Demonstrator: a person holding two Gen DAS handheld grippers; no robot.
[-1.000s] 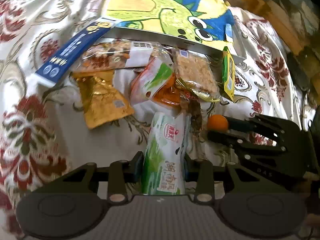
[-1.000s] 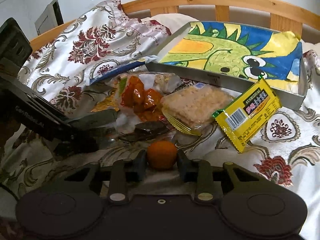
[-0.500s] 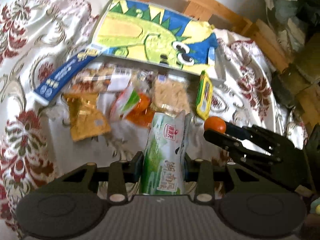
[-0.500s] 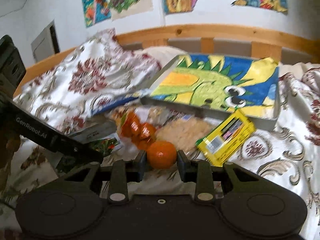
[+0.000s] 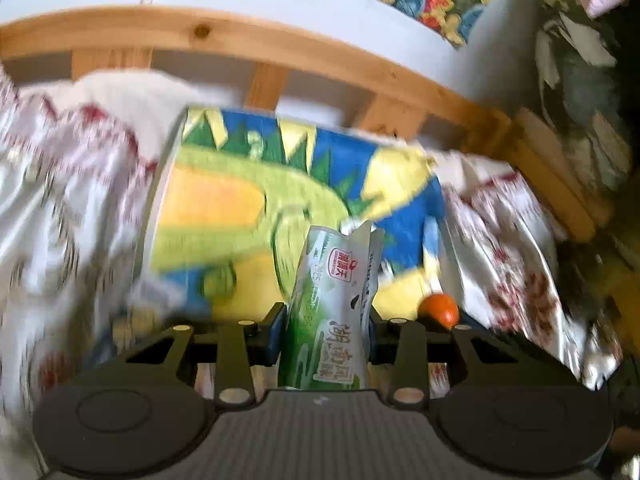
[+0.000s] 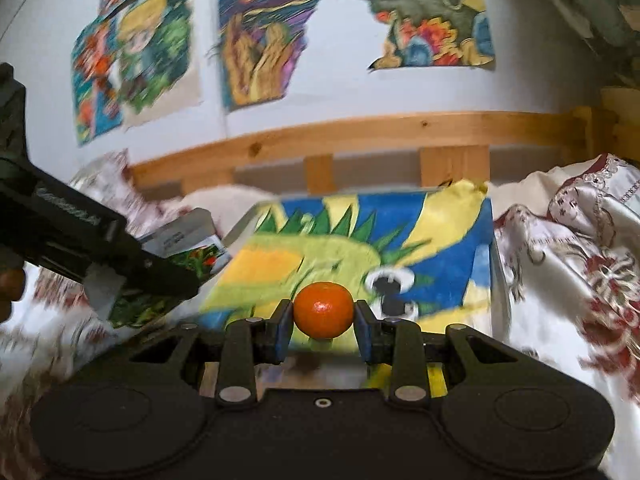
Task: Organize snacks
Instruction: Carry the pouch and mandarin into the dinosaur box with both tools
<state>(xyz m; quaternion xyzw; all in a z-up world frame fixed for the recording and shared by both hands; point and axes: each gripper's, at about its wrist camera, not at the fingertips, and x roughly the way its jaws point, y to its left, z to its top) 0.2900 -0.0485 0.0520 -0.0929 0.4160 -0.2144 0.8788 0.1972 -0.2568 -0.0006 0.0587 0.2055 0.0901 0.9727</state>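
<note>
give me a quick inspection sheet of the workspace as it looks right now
surface: floral bedspread, rumpled
job's things: green-white snack pouch and small orange, both lifted; dinosaur-print tray ahead of both
clutter: nothing seen clearly; views blurred
grippers: left gripper jaws shut on the snack pouch; right gripper jaws shut on the small orange
cables: nothing seen
surroundings: wooden bed rail, colourful pictures on white wall

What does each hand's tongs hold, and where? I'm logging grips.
Left tongs: green-and-white snack packet, pinched across its lower half. Right tongs: mandarin orange, at its sides.
</note>
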